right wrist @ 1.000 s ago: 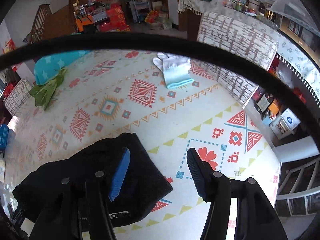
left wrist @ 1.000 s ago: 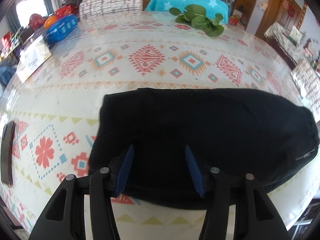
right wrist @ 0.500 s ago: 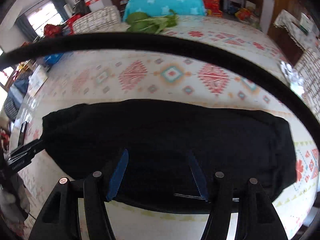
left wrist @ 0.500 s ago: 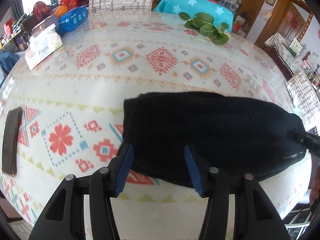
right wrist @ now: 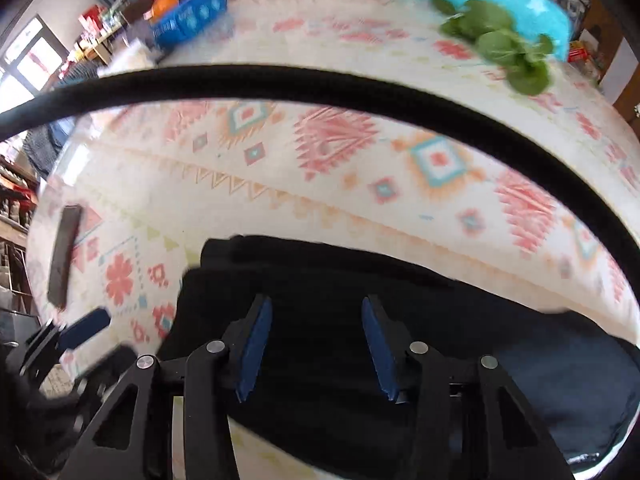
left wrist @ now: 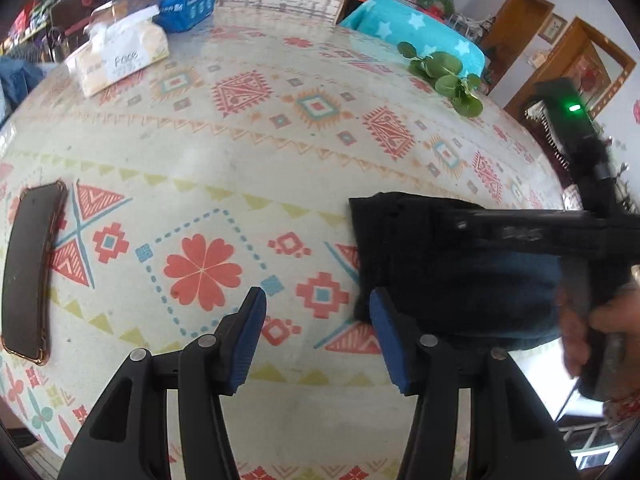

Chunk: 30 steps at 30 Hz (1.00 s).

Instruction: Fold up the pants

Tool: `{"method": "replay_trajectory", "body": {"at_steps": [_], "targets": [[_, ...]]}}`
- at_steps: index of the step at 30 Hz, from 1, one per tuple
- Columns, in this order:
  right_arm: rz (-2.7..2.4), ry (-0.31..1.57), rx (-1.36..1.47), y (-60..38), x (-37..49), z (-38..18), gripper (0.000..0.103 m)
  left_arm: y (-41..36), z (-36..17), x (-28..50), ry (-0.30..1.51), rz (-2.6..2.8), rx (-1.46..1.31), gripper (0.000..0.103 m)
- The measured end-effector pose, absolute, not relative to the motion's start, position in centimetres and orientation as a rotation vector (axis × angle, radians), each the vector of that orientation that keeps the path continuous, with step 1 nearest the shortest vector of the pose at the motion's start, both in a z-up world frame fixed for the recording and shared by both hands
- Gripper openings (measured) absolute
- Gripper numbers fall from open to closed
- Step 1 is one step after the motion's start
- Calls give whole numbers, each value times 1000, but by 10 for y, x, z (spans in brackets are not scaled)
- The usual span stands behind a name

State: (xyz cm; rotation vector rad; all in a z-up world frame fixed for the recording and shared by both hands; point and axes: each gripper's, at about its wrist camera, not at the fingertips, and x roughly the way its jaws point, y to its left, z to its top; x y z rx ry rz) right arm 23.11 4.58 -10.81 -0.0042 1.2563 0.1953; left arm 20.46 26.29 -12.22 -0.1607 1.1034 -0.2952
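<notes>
Left wrist view — pants: the black pants [left wrist: 452, 272] lie folded on the patterned bench [left wrist: 248, 160], from about 1 o'clock to 3 o'clock of the left tool [left wrist: 316, 336]; their long axis runs left to right across the frame, with the short end nearest the tool.
Left wrist view — left tool: jaws apart, nothing between them but bare bench; the right-hand blue pad sits just at the pants' near-left corner, whether touching cannot be told.
Left wrist view — right tool: it reaches in from 3 o'clock over the pants, with a hand [left wrist: 592, 328] behind it; its fingers cannot be made out here.
Right wrist view — pants: the pants [right wrist: 320, 280] fill the lower middle and stretch off towards 4 o'clock; their left end lies at about 10 o'clock of the right tool [right wrist: 316, 344].
Right wrist view — right tool: squarely over the cloth, its jaws have just been closing yet stand apart, with fabric under the gap and no pad visibly pressing.
Right wrist view — left tool: one blue pad shows at 8 o'clock, beside the pants' left end, over bare bench.
Judgement: the right tool is the nearer, already above the fabric; the left must shift towards 2 o'clock to take the end.
</notes>
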Motion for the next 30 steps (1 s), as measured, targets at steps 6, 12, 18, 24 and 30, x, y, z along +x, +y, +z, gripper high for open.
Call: {"method": "replay_trajectory", "body": {"at_steps": [6, 12, 18, 24, 30], "targets": [[185, 1320, -103, 60, 257, -131, 51, 271, -128, 213, 1113, -344, -248, 53], [359, 1314, -49, 50, 279, -103, 55, 251, -132, 214, 1110, -429, -277, 53], [512, 1363, -159, 83, 293, -111, 70, 230, -136, 204, 1111, -480, -251, 53], [597, 1422, -251, 111, 299, -138, 70, 230, -144, 200, 1127, -477, -290, 53], [697, 1486, -293, 126, 296, -150, 81, 237, -146, 198, 1129, -469, -326, 53]]}}
